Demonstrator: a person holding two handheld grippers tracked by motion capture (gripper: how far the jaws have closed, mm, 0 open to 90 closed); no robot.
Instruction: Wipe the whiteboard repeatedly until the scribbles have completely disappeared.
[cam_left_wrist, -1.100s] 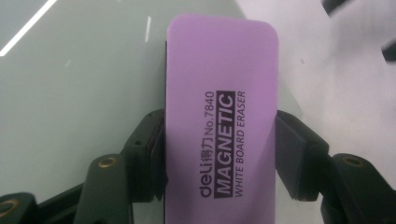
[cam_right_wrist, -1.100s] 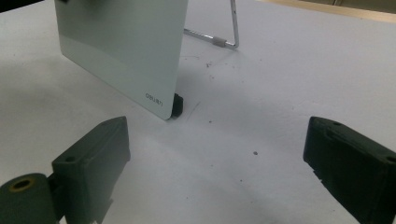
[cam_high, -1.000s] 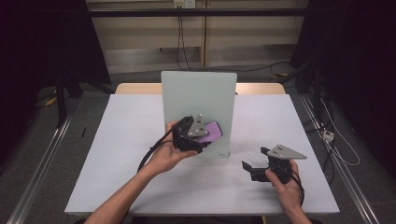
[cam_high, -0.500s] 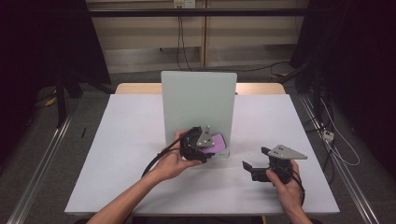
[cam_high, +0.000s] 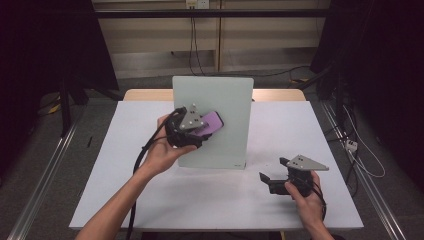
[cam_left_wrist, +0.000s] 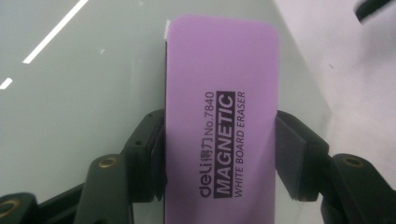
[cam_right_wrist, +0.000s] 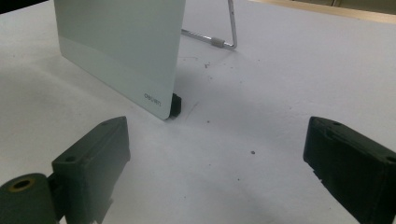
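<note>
White covering spreads over the table (cam_high: 125, 190), which stands in a dim room with dark curtains at both sides and cables along the back wall. Going from the left, we see our left forearm come up from the bottom edge, and the left tool (cam_high: 192, 131) raised in front of the upright glass whiteboard (cam_high: 227, 97) that stands near the middle of the table. That tool is clamped on a purple eraser (cam_high: 212, 121); in the left gripper view the two black pads press on the long sides of the eraser (cam_left_wrist: 219, 107), whose face reads "MAGNETIC WHITE BOARD ERASER". The eraser lies against or just in front of the pale glass; we cannot tell whether it touches. Farther right, past the lower right corner of the whiteboard (cam_right_wrist: 116, 42), the right tool (cam_high: 274, 176) sits low over the table in our right hand (cam_high: 306, 197), well apart from the board. Its jaws stand wide apart with nothing between them, and behind the board a metal stand leg (cam_right_wrist: 231, 25) props it up.
</note>
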